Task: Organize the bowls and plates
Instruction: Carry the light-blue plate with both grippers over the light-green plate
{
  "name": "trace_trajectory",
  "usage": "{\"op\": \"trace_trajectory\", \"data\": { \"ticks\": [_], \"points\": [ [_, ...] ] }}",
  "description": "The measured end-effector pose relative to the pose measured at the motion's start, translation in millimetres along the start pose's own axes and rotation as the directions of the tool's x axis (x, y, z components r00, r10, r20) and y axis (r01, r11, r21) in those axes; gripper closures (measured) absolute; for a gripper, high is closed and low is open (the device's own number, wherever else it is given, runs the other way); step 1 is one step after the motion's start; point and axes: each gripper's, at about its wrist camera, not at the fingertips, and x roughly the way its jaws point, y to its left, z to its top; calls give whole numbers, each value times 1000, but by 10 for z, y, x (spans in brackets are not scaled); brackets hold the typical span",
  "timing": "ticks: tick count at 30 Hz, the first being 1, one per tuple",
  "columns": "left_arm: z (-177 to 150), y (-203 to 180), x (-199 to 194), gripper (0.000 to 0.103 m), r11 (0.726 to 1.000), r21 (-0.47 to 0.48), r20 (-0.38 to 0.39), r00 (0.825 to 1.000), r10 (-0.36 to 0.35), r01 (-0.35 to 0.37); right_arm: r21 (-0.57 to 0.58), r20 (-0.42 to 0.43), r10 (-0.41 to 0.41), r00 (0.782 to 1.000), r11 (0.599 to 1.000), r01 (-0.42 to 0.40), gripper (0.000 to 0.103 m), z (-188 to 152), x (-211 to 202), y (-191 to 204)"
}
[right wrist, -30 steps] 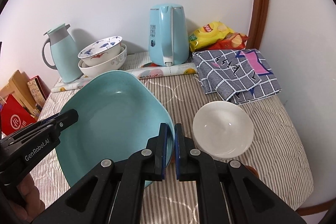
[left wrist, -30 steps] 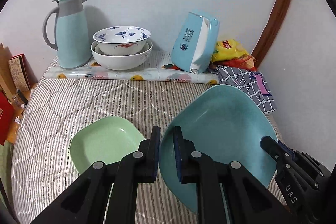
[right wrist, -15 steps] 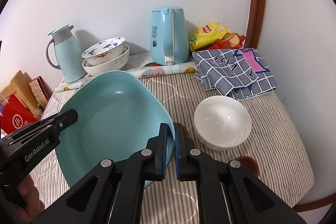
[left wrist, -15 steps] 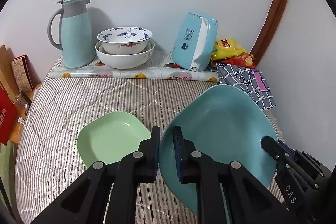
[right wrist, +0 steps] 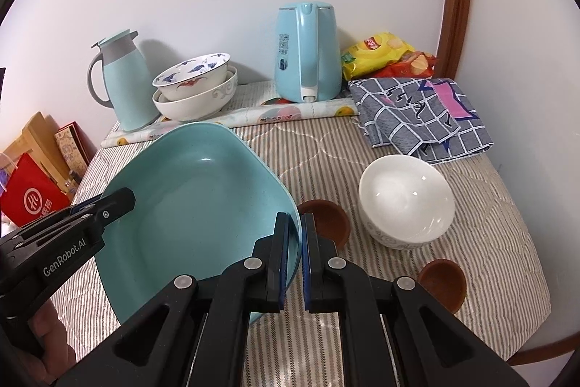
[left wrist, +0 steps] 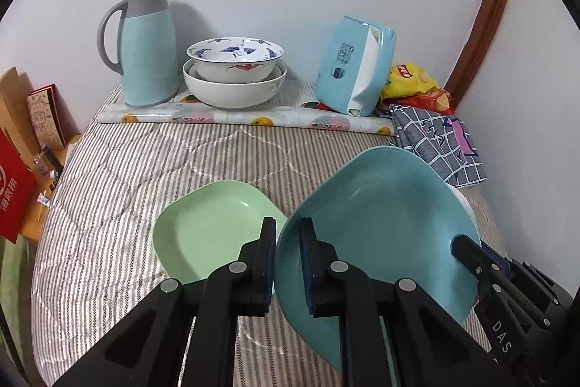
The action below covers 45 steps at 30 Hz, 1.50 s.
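Note:
Both grippers hold a large teal plate (left wrist: 380, 223) above the table, tilted; it also shows in the right wrist view (right wrist: 195, 205). My left gripper (left wrist: 288, 234) is shut on its left rim. My right gripper (right wrist: 295, 231) is shut on its right rim. A light green plate (left wrist: 210, 227) lies on the striped cloth, left of the teal plate. A white bowl (right wrist: 406, 198) and two small brown dishes (right wrist: 326, 216) (right wrist: 444, 281) sit to the right. Two stacked bowls (left wrist: 233, 75) stand at the back.
A teal thermos jug (left wrist: 145, 49), a blue kettle (right wrist: 308, 53), chip bags (right wrist: 384, 57) and a checked cloth (right wrist: 420, 115) line the back and right. Boxes and a red bag (left wrist: 14, 176) stand off the table's left edge. Walls close the back and right.
Both grippers have lifted the teal plate higher and drawn back a little. The white bowl and two brown dishes beneath it on the right have come into view.

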Motion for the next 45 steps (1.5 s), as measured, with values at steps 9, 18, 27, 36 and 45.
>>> {"op": "trace_trajectory", "data": {
  "ticks": [9, 18, 27, 36, 45],
  "points": [
    [8, 173, 49, 90, 1000, -13, -8, 1000, 13, -13, -20, -12, 3, 1000, 1000, -3, 97, -19, 86, 172],
    [6, 330, 108, 89, 999, -35, -16, 1000, 15, -16, -45, -26, 0, 1000, 999, -1, 96, -17, 174, 319],
    [-27, 452, 183, 89, 999, -49, -32, 999, 23, -24, -63, -41, -2, 999, 998, -1, 96, -26, 263, 437],
    [-43, 641, 241, 89, 997, -69, -47, 998, 36, -40, -84, -62, 6, 998, 996, -11, 96, -61, 380, 606],
    [-67, 827, 299, 89, 994, -88, -63, 997, 54, -60, -99, -89, 21, 996, 995, -29, 96, -109, 492, 770]
  ]
}}
